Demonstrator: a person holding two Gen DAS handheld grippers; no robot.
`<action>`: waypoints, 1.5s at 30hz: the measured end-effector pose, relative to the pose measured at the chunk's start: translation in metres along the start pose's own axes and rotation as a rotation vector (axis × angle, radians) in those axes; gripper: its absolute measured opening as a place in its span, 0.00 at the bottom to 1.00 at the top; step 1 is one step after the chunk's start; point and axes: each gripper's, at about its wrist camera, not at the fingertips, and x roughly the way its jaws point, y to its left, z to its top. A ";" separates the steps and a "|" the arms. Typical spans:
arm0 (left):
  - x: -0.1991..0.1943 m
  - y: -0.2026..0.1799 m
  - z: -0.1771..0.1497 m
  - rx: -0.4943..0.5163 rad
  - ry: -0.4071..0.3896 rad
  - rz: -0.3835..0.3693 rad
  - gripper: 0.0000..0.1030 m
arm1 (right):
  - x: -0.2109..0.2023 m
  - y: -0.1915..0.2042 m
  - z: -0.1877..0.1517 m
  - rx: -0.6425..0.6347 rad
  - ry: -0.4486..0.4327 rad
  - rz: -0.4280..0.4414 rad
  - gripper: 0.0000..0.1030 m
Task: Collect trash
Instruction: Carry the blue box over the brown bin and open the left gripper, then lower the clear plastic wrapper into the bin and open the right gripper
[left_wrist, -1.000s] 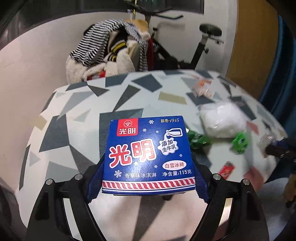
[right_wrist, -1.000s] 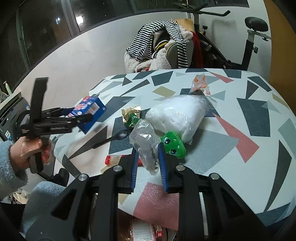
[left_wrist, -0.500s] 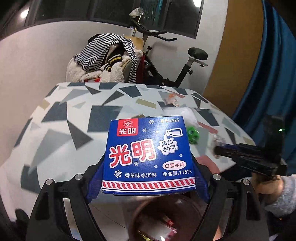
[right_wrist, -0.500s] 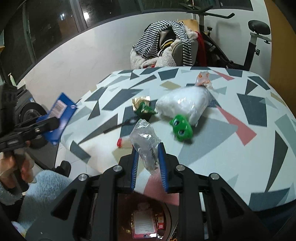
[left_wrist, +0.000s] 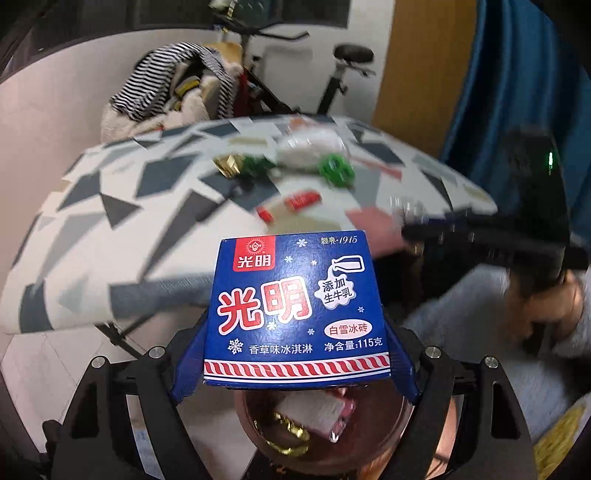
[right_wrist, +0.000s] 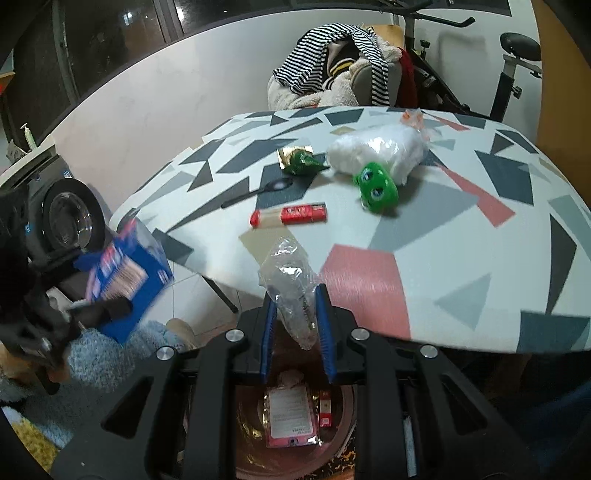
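My left gripper (left_wrist: 295, 332) is shut on a blue ice-cream box (left_wrist: 295, 310), held in the air off the table's near edge, above a round brown trash bin (left_wrist: 317, 443) with wrappers inside. My right gripper (right_wrist: 295, 317) is shut on a crumpled clear plastic wrapper (right_wrist: 288, 273), also off the table's edge, over the same bin (right_wrist: 291, 424). In the right wrist view the left gripper and box (right_wrist: 125, 273) appear at lower left, in a person's hand. On the patterned table (right_wrist: 461, 258) lie a red-capped tube (right_wrist: 288, 215), a green toy (right_wrist: 376, 186), a green-gold wrapper (right_wrist: 299, 160), a white bag (right_wrist: 376, 151) and a black spoon (right_wrist: 258, 192).
A chair piled with striped and fleecy clothes (right_wrist: 340, 74) and an exercise bike (right_wrist: 509, 66) stand behind the table. A washing machine (right_wrist: 66, 218) is at the left. A blue curtain (left_wrist: 517, 92) hangs at the right in the left wrist view. A small orange wrapper (right_wrist: 413, 120) lies at the table's far side.
Both grippers have drawn back from over the table to beyond its near edge and lower, each keeping its load. The bin has come into view beneath both.
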 end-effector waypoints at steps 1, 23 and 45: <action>0.005 -0.004 -0.005 0.017 0.013 -0.003 0.77 | -0.002 -0.001 -0.002 0.012 -0.002 0.008 0.24; 0.059 -0.006 -0.041 0.010 0.192 -0.023 0.86 | 0.019 0.009 -0.014 0.009 0.043 0.032 0.24; -0.021 0.033 -0.021 -0.166 -0.161 0.124 0.94 | 0.076 0.044 -0.039 -0.176 0.299 0.007 0.24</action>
